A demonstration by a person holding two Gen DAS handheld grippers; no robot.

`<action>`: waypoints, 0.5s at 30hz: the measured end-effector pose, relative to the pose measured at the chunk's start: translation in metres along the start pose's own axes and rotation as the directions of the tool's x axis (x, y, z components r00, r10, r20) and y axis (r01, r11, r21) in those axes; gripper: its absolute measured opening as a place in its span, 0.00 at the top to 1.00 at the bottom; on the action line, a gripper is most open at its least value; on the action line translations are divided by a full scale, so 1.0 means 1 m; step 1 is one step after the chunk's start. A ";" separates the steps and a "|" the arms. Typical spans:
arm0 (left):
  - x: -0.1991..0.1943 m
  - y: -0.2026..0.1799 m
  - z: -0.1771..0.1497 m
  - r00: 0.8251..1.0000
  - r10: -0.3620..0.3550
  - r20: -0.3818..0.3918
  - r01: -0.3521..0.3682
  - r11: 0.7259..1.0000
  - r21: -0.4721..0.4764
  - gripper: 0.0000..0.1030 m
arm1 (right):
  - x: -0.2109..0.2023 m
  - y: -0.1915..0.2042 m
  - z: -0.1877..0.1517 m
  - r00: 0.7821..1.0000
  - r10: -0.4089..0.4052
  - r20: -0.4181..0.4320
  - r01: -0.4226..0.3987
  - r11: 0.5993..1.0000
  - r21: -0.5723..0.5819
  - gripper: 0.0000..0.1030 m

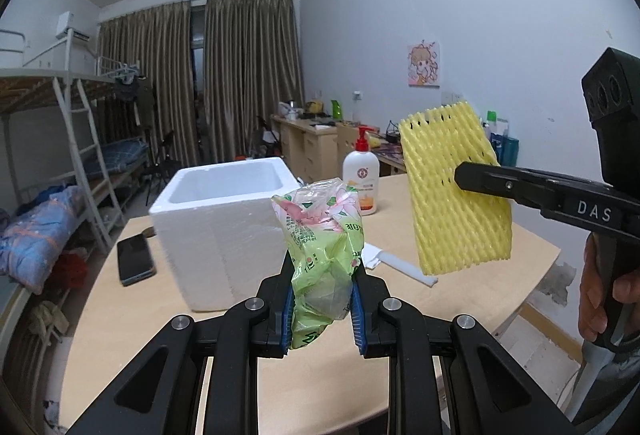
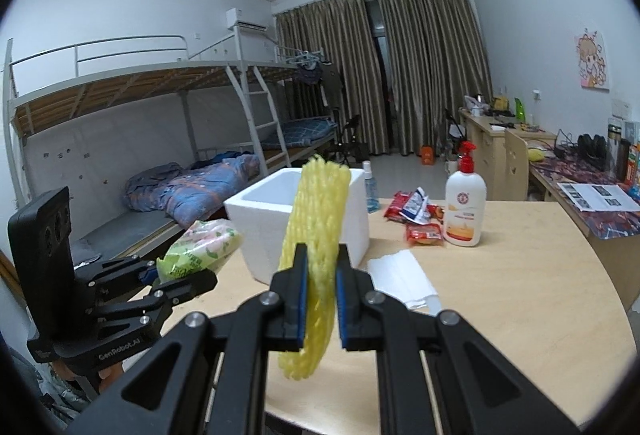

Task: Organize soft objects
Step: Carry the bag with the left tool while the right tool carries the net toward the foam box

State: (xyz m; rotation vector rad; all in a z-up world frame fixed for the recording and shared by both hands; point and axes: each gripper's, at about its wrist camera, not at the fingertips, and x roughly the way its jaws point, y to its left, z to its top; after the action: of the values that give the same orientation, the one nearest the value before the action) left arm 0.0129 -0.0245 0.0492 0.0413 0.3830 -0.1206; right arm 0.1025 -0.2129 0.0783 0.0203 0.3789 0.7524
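Note:
My left gripper (image 1: 322, 309) is shut on a green flowered tissue pack (image 1: 322, 235), held upright above the table. The same pack (image 2: 200, 249) shows at the left of the right wrist view, in that gripper (image 2: 176, 281). My right gripper (image 2: 322, 299) is shut on a yellow foam net sleeve (image 2: 316, 235), seen edge-on. From the left wrist view the sleeve (image 1: 452, 191) hangs flat in the air at the right, clamped by the right gripper (image 1: 464, 177). A white foam box (image 1: 224, 227), open-topped and empty as far as I see, stands ahead of both on the table (image 1: 320, 395).
A lotion pump bottle (image 2: 464, 207) and red snack packets (image 2: 416, 213) lie beyond the box (image 2: 304, 219). White paper (image 2: 400, 277) lies on the table near the right gripper. A black phone (image 1: 134, 259) rests left of the box. Bunk beds stand at the left, desks at the right wall.

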 end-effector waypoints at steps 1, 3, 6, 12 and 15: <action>-0.003 0.000 0.001 1.000 0.002 0.003 -0.002 1.000 -0.002 0.77 | -0.002 0.003 -0.002 1.000 0.004 0.004 -0.004 1.000 -0.002 0.85; -0.010 0.000 -0.001 1.000 0.009 0.011 -0.009 1.000 -0.002 0.76 | -0.005 0.007 -0.005 1.000 0.010 0.009 -0.010 1.000 -0.004 0.85; -0.026 0.001 -0.003 0.999 0.024 0.034 -0.024 1.000 -0.011 0.76 | -0.010 0.015 -0.009 1.000 0.018 0.017 -0.018 1.000 -0.011 0.85; -0.046 -0.003 -0.006 0.995 0.070 0.071 -0.069 0.997 -0.017 0.76 | -0.012 0.023 -0.014 0.999 0.033 0.036 -0.032 0.999 -0.019 0.85; -0.052 -0.007 -0.007 0.993 0.083 0.079 -0.082 0.996 -0.018 0.76 | -0.014 0.028 -0.018 0.998 0.043 0.043 -0.042 0.999 -0.025 0.85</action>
State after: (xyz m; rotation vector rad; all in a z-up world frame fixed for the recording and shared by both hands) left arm -0.0390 -0.0248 0.0620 0.0375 0.3016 -0.0376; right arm 0.0684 -0.2037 0.0708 0.0225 0.3287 0.7967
